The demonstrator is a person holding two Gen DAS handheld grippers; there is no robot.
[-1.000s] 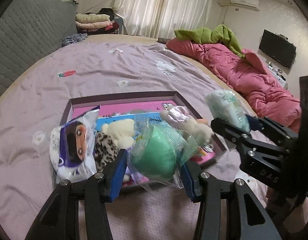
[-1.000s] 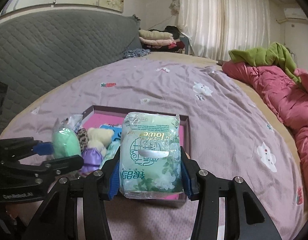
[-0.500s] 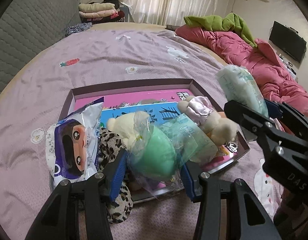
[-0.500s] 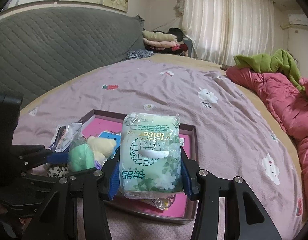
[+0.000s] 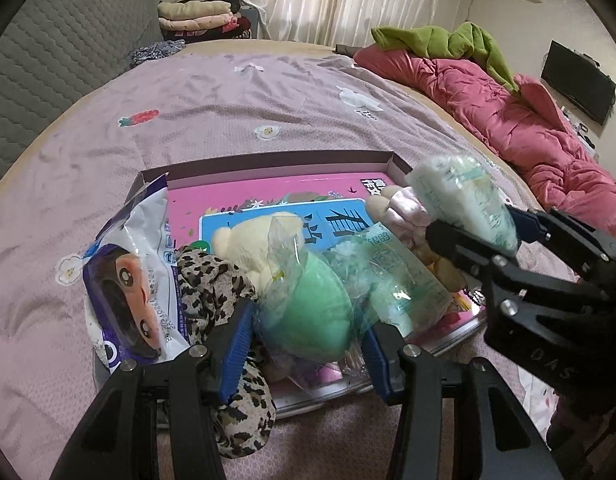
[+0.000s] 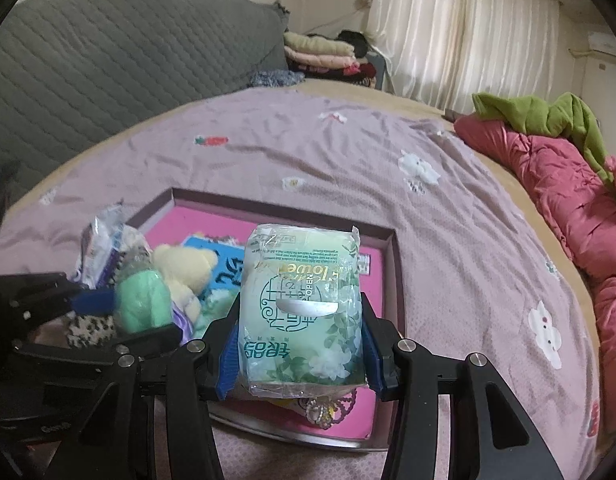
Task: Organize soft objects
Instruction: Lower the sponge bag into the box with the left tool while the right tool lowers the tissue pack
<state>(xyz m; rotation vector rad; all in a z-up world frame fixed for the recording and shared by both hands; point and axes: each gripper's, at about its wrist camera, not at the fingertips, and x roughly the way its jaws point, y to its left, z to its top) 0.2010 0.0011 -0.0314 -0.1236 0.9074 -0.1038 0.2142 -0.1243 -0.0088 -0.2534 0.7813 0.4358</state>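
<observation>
Both grippers hold soft packs over a shallow box on a mauve bed.

The bed sheet (image 6: 348, 168) spreads widest; on it lies the pink-floored box (image 5: 268, 192), with a cream plush bear (image 5: 248, 248), a leopard-print cloth (image 5: 212, 292) and a wipes packet (image 5: 128, 280) crowded at its near-left end; the right gripper (image 6: 300, 344) clamps a green tissue pack (image 6: 304, 304) above the box; the left gripper (image 5: 308, 340) grips what seems a green sponge in clear wrap (image 5: 312, 312).
</observation>
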